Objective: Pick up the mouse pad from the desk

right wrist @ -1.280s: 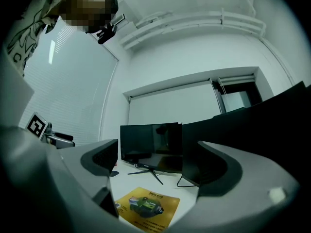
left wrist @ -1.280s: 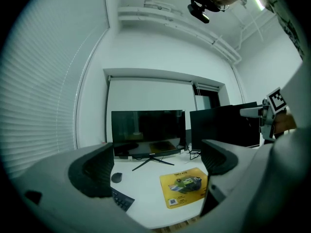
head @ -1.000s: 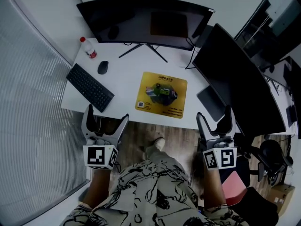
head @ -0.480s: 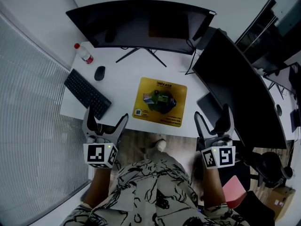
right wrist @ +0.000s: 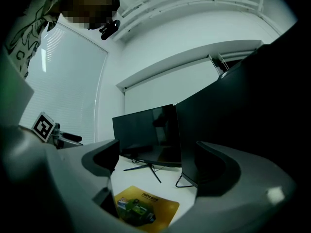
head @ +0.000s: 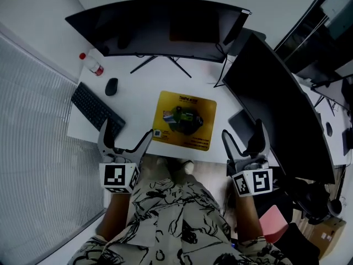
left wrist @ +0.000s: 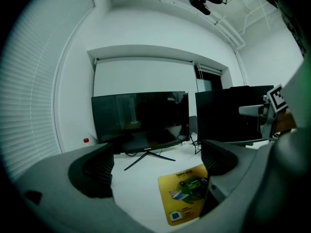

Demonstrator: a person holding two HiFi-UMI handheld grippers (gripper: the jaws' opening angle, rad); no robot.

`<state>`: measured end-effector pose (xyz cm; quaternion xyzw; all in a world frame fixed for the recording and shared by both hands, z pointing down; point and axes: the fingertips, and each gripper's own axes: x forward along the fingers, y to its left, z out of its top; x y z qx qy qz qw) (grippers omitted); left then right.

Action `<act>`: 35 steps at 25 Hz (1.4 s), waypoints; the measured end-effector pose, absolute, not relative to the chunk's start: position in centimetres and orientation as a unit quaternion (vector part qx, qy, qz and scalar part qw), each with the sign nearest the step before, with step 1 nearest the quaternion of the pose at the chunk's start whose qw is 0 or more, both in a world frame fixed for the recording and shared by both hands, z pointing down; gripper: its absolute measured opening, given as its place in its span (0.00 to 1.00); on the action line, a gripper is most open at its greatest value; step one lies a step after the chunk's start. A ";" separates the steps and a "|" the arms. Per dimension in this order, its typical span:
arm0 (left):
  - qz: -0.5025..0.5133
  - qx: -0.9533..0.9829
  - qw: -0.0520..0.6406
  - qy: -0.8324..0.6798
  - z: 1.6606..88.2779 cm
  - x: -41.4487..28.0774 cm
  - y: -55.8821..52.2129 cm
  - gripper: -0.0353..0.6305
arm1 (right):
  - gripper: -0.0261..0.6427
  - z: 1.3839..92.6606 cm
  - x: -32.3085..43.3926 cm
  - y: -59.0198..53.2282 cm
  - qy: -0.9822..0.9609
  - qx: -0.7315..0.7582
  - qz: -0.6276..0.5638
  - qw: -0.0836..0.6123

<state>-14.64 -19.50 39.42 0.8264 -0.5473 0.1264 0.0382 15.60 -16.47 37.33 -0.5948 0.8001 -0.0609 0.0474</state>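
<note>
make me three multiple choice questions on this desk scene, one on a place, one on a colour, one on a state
1. Where does the mouse pad lie on the desk?
A. Leaning against the wall
B. Flat, between the keyboard and the right-hand monitor
C. Hanging off the back edge

2. What colour is most of the mouse pad?
A. Blue
B. Red
C. Yellow

3. How do the left gripper and the right gripper stand?
A. Both open, holding nothing
B. Left shut on the mouse pad
C. Both shut on the keyboard

Answers:
1 B: the head view shows it flat, with the keyboard to its left and the monitor to its right.
2 C: its surface is yellow around a dark printed picture.
3 A: each gripper view shows its jaws apart, with the pad lying well beyond them.
</note>
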 end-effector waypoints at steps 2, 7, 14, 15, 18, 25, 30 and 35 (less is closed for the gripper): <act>0.132 0.828 0.042 -0.543 40.0 -14.5 -20.0 0.88 | 0.76 37.6 15.7 -17.0 0.797 -0.599 -0.063 0.045; 0.143 0.834 0.061 -0.529 42.3 -13.7 -21.6 0.88 | 0.76 39.2 16.0 -18.2 0.792 -0.605 -0.075 0.032; 0.165 0.849 0.086 -0.494 46.1 -12.2 -26.0 0.88 | 0.76 42.2 14.8 -21.7 0.786 -0.609 -0.102 -0.001; 0.169 0.851 0.090 -0.489 46.6 -12.1 -26.6 0.88 | 0.76 42.5 15.0 -22.3 0.783 -0.612 -0.109 0.000; 0.179 0.855 0.103 -0.476 48.4 -11.6 -27.8 0.88 | 0.76 43.9 15.2 -23.6 0.775 -0.619 -0.126 -0.007; 0.202 0.856 0.143 -0.455 53.8 -10.9 -30.2 0.88 | 0.76 48.9 15.3 -25.4 0.762 -0.627 -0.154 -0.055; 0.212 0.863 0.162 -0.430 56.6 -10.0 -30.5 0.88 | 0.76 52.6 15.6 -25.7 0.750 -0.633 -0.171 -0.091; 0.243 0.865 0.157 -0.410 59.0 -9.3 -31.0 0.85 | 0.76 56.5 15.2 -26.0 0.749 -0.622 -0.194 -0.118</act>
